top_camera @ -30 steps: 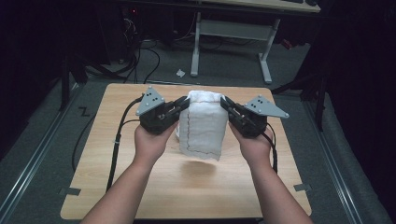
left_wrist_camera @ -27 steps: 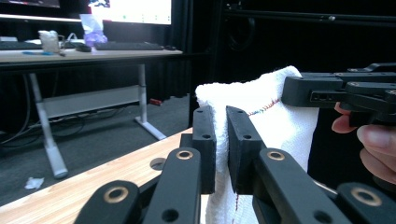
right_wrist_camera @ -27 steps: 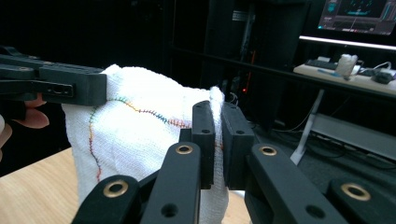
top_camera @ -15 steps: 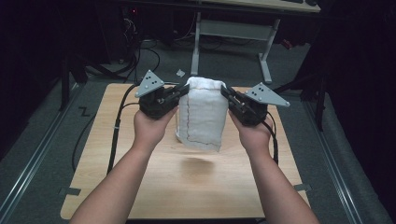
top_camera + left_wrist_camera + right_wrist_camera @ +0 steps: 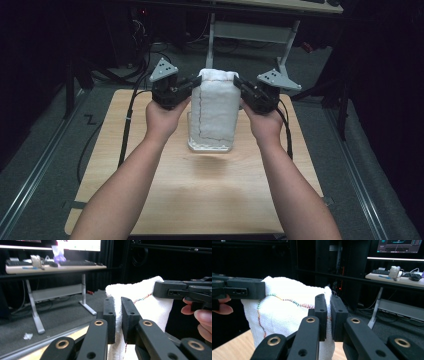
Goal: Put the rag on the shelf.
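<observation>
Since a second ago, both hands have been carrying the white towel (image 5: 216,111) up and toward the far side of the table, and it is now hanging higher. Nearest, the person's forearms are reaching in over the wooden table (image 5: 150,200). The left gripper (image 5: 192,85) is pinching the towel's top left corner, and the right gripper (image 5: 239,84) is pinching its top right corner; each gripper's own view shows its jaws pressing together on cloth. The towel is hanging between them with its long axis running straight down, its bottom edge near the tabletop, though whether it is touching is unclear. Both hands are equally near it. A coloured stitch line is running across the cloth. Beyond the table, a desk (image 5: 50,266) is standing.
</observation>
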Tool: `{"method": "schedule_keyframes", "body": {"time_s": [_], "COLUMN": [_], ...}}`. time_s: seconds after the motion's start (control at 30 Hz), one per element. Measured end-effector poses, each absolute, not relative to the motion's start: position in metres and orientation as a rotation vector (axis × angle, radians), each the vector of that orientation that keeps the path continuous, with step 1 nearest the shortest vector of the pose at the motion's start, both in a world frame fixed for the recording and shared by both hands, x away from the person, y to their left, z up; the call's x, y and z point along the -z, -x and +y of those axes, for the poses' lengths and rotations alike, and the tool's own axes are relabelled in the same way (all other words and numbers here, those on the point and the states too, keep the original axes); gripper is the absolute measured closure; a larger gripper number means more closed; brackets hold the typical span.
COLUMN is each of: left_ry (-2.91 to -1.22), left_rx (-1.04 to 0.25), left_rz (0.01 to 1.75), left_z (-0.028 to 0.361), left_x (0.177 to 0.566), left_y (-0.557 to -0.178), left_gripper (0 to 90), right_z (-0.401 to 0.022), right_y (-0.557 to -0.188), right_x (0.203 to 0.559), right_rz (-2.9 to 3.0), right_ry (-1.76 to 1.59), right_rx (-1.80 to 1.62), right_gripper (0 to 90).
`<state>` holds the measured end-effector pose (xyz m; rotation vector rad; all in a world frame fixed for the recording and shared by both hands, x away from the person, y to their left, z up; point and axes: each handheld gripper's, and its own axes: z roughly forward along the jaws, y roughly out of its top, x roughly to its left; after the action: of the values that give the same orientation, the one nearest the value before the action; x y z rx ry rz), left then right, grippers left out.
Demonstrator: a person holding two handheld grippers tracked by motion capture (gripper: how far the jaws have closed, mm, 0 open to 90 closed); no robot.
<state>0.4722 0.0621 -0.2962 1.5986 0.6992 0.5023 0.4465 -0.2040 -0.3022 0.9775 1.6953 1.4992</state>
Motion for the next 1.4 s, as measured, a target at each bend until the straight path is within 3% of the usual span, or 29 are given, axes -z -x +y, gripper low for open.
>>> {"method": "schedule_keyframes", "body": {"time_s": [0.43,0.87,1.4], "left_ry": [-1.600,-1.629,-1.739], "left_rx": [-0.516,-0.508,-0.469], "left_rz": [0.773,0.839,0.938], "left_z": [0.060,0.053,0.051], "left_x": [0.307,0.335,0.367], "left_y": [-0.514,-0.550,-0.565], "left_gripper": [82.7,82.2,78.0], "right_z": [-0.200,-0.202,-0.194], "right_y": [-0.489,-0.528,-0.554], "right_x": [0.302,0.325,0.352], "right_rz": [1.760,1.814,1.922], "right_ry": [-0.976,-1.049,-1.127], "right_rx": [-1.436,-1.384,-1.275], "right_gripper": [85.6,85.4,81.5]}}
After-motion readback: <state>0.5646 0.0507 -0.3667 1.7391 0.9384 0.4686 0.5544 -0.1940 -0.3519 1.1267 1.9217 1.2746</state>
